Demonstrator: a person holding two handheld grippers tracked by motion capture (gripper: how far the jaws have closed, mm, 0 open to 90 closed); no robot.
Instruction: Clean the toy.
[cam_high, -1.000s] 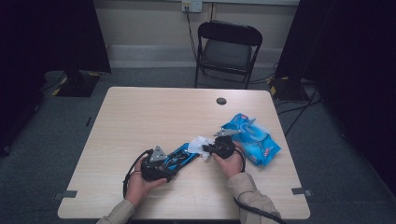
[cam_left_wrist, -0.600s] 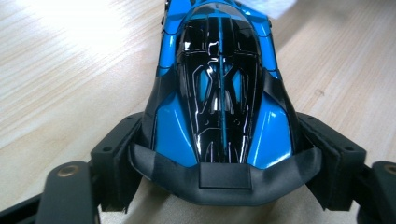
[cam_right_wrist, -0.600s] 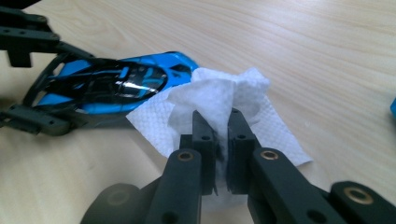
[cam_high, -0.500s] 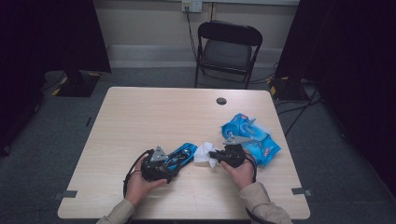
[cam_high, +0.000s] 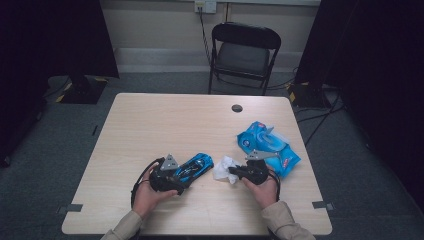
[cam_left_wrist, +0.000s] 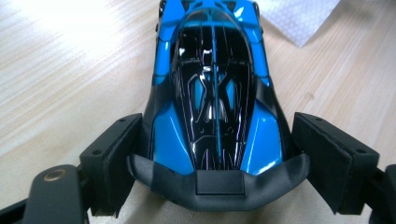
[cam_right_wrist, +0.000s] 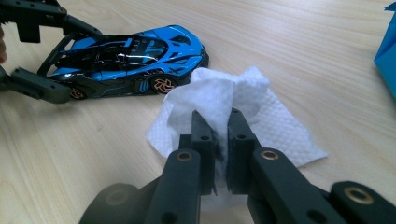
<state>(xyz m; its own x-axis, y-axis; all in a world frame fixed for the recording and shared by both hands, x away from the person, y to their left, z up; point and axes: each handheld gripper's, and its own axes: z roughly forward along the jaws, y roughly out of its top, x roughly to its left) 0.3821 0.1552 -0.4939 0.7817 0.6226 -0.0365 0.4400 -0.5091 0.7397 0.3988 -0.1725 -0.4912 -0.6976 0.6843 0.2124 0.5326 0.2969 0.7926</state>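
The right gripper (cam_right_wrist: 215, 140) has its fingers (cam_right_wrist: 203, 140) clenched on a crumpled white paper wipe (cam_right_wrist: 224, 100), whose bunched upper part stands just above the fingertips while its loose corner lies on the pale wooden desk (cam_right_wrist: 303, 56) beside them. Just beyond the wipe, nearly touching it, is the nose of a glossy blue and black toy sports car (cam_right_wrist: 133, 58).

The left gripper (cam_left_wrist: 212, 158) stands around the tail of this car (cam_left_wrist: 212, 93). Its fingers (cam_left_wrist: 114, 154) are spread wide, one at each side of the rear wing, and I cannot tell if the pads really press the body; the jaws have just been opening a little more. The car rests on its wheels on the desk.

Further from the right fingers, behind that hand in the high view, lies a blue soft pack of wipes (cam_high: 267, 145).

I judge that the step in hand is bringing the wipe to the car for cleaning. The next move calls for the left fingers to steady the tail firmly, and for the right ones to carry the wipe forward onto the nose without pushing the car away.
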